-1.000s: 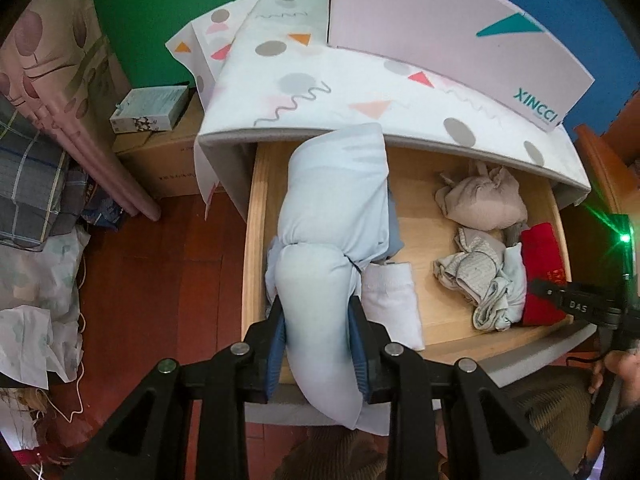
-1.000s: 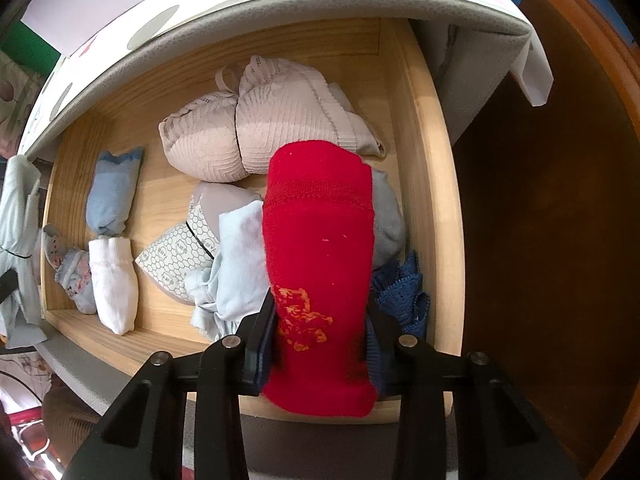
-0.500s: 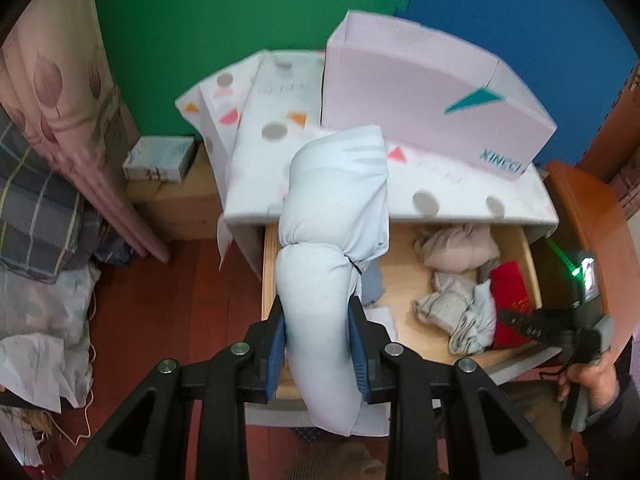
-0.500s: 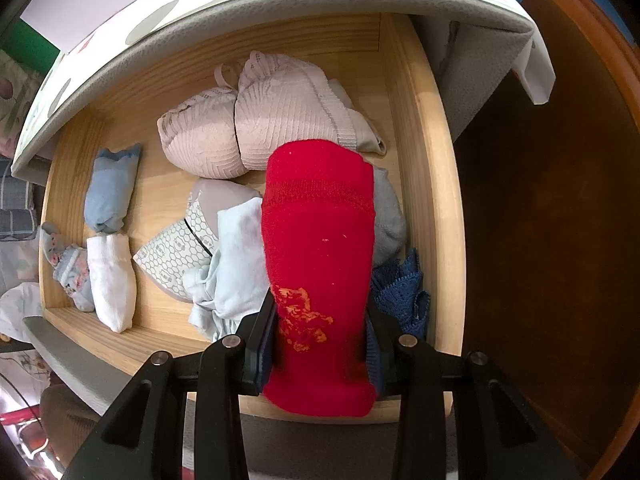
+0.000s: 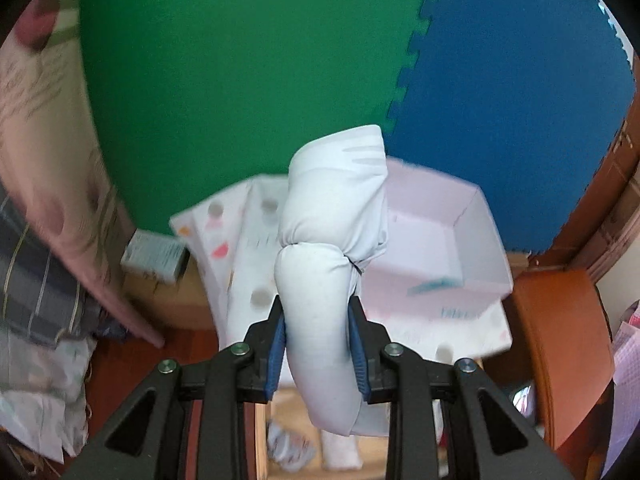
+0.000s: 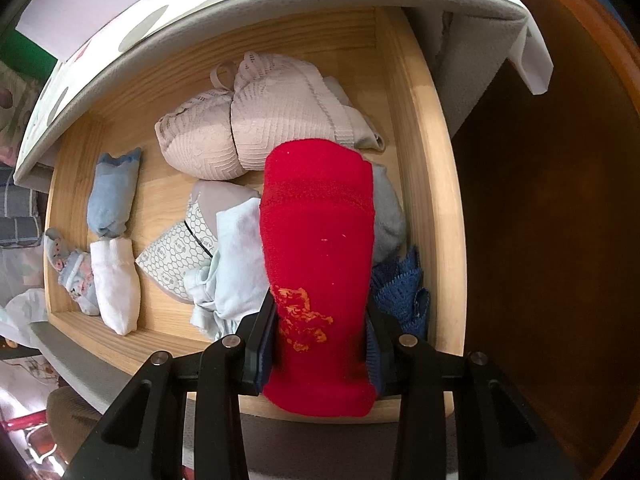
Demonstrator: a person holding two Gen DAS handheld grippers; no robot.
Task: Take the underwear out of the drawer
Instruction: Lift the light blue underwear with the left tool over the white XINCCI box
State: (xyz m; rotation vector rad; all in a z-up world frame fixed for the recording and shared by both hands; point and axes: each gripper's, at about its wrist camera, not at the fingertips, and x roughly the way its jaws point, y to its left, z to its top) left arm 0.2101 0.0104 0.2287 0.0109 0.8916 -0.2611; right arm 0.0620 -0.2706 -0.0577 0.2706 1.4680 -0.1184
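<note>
Between the blue pads of the left gripper [image 5: 316,344] sits a pale blue rolled garment [image 5: 332,248], pinched at its lower third with the jaws nearly closed on it. Its long axis runs straight away from the tool, the far end tipped toward the green and blue foam wall [image 5: 248,80]. Beyond and below that roll stands an open pink box [image 5: 460,256] on the patterned cabinet top [image 5: 248,248]; its inside is blurred. Directly under the tool only a strip of the wooden drawer [image 5: 280,400] shows, with a white sock [image 5: 340,452] in it. Left of the tool hangs a curtain [image 5: 52,184]; right of it is a brown chair back [image 5: 560,344].

The right gripper [image 6: 320,344] points down into the drawer [image 6: 420,160], its jaws narrowly clamped on a red rolled garment [image 6: 318,264] whose long axis runs forward along the fingers. Left of the roll lie a light blue cloth [image 6: 236,264] and a honeycomb-print piece [image 6: 176,252]; ahead, a beige bra [image 6: 248,136]; to the right, blue lace [image 6: 400,292] touching the drawer's side wall. Farther left lie a blue sock [image 6: 112,196], a white sock [image 6: 116,284] and a flowered sock [image 6: 68,268] by the left wall. Bare wood shows between the two groups. The cabinet top overhangs the drawer's far end.
</note>
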